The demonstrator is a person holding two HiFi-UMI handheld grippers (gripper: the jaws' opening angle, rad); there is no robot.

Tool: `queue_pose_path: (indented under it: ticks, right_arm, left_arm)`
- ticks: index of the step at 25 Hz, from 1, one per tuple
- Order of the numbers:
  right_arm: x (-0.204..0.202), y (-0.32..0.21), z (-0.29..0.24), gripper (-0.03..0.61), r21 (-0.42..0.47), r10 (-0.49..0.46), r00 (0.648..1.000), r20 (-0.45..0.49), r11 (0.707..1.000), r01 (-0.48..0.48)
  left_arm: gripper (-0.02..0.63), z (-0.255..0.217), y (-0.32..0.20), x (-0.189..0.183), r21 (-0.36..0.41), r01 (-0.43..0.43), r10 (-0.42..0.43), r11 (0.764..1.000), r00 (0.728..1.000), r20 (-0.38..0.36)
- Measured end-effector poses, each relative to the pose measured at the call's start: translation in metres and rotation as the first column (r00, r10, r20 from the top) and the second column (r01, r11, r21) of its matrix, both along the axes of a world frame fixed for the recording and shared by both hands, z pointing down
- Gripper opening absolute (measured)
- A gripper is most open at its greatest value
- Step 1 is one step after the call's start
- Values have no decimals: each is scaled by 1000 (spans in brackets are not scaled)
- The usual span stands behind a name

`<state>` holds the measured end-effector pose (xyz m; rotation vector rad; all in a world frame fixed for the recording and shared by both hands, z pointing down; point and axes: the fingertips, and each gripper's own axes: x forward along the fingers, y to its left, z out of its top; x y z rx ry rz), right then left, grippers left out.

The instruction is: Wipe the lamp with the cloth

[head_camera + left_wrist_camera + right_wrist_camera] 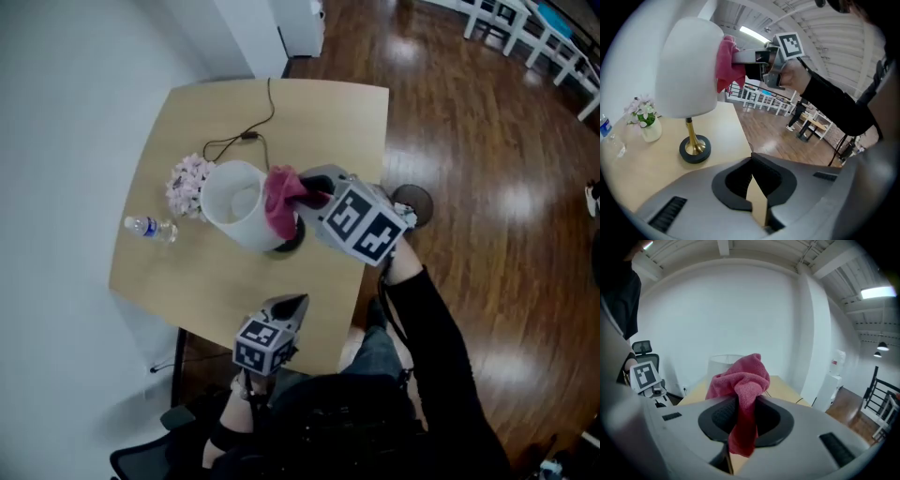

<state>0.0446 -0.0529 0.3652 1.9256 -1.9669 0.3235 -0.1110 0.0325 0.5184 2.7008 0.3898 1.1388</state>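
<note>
The lamp's white shade [234,202] stands on a gold stem with a dark round base [695,149] on the wooden table [328,112]. My right gripper [305,194] is shut on a pink cloth [279,202] and holds it against the upper right side of the shade [686,65]. In the right gripper view the cloth [740,380] bunches up between the jaws and hides most of the shade [724,363]. My left gripper [296,302] hovers over the near table edge, pointing at the lamp, shut and empty [752,187].
A small pot of pale flowers [190,185] stands just left of the lamp, and a water bottle [150,228] lies further left. The lamp's black cable [248,131] runs to the far table edge. Wood floor and white chairs [525,28] lie to the right.
</note>
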Motion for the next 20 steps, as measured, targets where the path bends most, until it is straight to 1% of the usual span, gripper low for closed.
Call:
queue_pose_path:
  ticks: [2,4,6,9,13,16,20]
  right_arm:
    - [-2,-4,17,75,-23,-55,998,-8,998,55]
    - [-2,-3,32,75,-43,-95,996,0,995,95]
    - [0,-1,44,75,-63,-110,994,13,992,111]
    - [2,0,69,75,-125,-117,993,7,985,117]
    - [4,-1,100,74,-199,-108,994,18,974,110]
    - [3,1,124,74,-275,-96,995,13,957,96]
    - [2,4,142,74,-354,-110,993,-38,931,90]
  left_arm:
    - [2,-4,11,6,6,81,-81,997,997,-3]
    - [2,-8,21,6,18,141,-141,990,990,1]
    - [2,-10,28,3,23,191,-191,981,982,9]
    - [2,-12,28,-2,18,256,-256,966,967,10]
    - [2,-17,14,-1,20,299,-299,954,954,-17]
    - [2,-25,4,1,20,307,-306,952,951,-50]
    - [2,-31,0,9,-1,302,-301,953,948,-99]
